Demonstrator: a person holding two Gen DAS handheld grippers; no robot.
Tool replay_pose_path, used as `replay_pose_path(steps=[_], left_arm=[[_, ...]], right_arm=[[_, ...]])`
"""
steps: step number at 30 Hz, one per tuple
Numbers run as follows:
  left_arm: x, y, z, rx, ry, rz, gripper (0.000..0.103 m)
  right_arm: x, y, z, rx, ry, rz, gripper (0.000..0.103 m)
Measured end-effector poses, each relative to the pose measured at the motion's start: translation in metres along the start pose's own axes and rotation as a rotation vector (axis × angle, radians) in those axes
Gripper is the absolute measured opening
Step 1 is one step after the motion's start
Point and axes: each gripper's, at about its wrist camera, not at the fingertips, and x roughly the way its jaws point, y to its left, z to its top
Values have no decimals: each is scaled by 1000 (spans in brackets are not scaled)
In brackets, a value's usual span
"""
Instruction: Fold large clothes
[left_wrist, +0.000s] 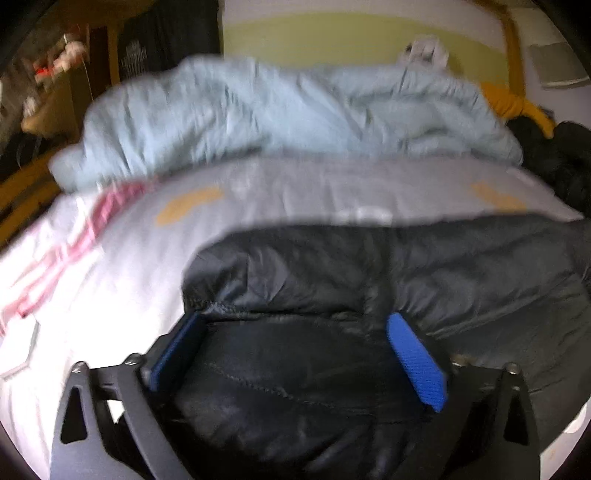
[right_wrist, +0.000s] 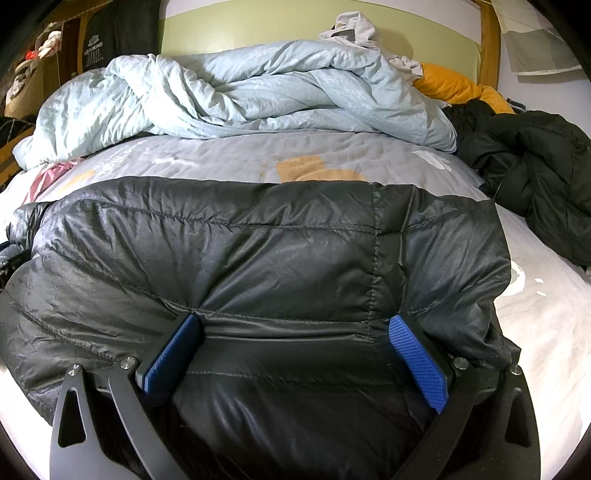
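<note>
Lying across the near part of the bed (right_wrist: 535, 325), a dark quilted jacket (right_wrist: 258, 251) fills most of the right wrist view, its shiny panels puffed and creased. The right gripper (right_wrist: 295, 332) sits low over the jacket with its jaws spread wide, the blue pads (right_wrist: 417, 358) resting against the fabric on either side of a bulging fold; nothing is pinched between them. The left gripper (left_wrist: 299, 332) is likewise over the jacket (left_wrist: 406, 266), jaws spread, with a stitched hem running between the pads; this view is blurred. Beyond the jacket the grey bedsheet (right_wrist: 240, 155) shows orange patches, and a crumpled pale blue duvet (right_wrist: 240, 92) is heaped at the far end against a green headboard (right_wrist: 240, 33). A second black coat (right_wrist: 535, 173) lies bunched at the right edge of the bed, apart from the jacket, with a mustard-yellow cloth (right_wrist: 454, 85) behind it. Pink striped fabric (left_wrist: 74, 236) shows at the left side.
</note>
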Motion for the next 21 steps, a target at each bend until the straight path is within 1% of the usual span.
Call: replay_pose_path(steps=[2,3,5,6,8,10,11,12,13,14,15,16,18,20,21], left_arm=[[-28,0,10,-10,-106,-8,95],[-42,1,14,-28,-149,-26,95],[-76,-1,21,-68,-236,-104,95],[-90,-4,21,-76,-262,-140,95],[-115,-17,16,-73,-281,-212,95],[-126,-36,7,-63,-259,-281,81],[-125,-47,3,-52,-230,-311,60],[-121,-60,-3,-40,-188,-352,43],[-114,-73,-9,-31,-147,-396,36],[-107,-84,-13,-23,-108,-426,26],[-100,-95,-18,-22,-73,-439,18],[-90,-103,-24,-28,-35,-453,17],[-81,-115,-34,-35,-1,-480,17],[-74,-125,-46,-14,-9,-460,18],[-69,-128,-51,-1,2,-447,18]], right_arm=[[0,-1,0,16,-5,16,103],[0,-3,0,18,-6,19,103],[0,-3,0,16,-5,16,103],[0,-2,0,13,-5,13,103],[1,-4,0,14,-3,14,103],[1,-3,0,11,-1,11,103],[1,-3,0,8,2,7,103],[1,-2,0,5,4,4,103],[2,-2,0,3,6,1,103],[3,-2,1,0,8,-1,103],[3,-2,1,-1,9,-2,103],[3,-1,1,-2,11,-2,103],[3,-1,2,-2,11,-2,103],[3,0,2,-1,11,-1,103],[3,1,2,-4,12,-4,103]])
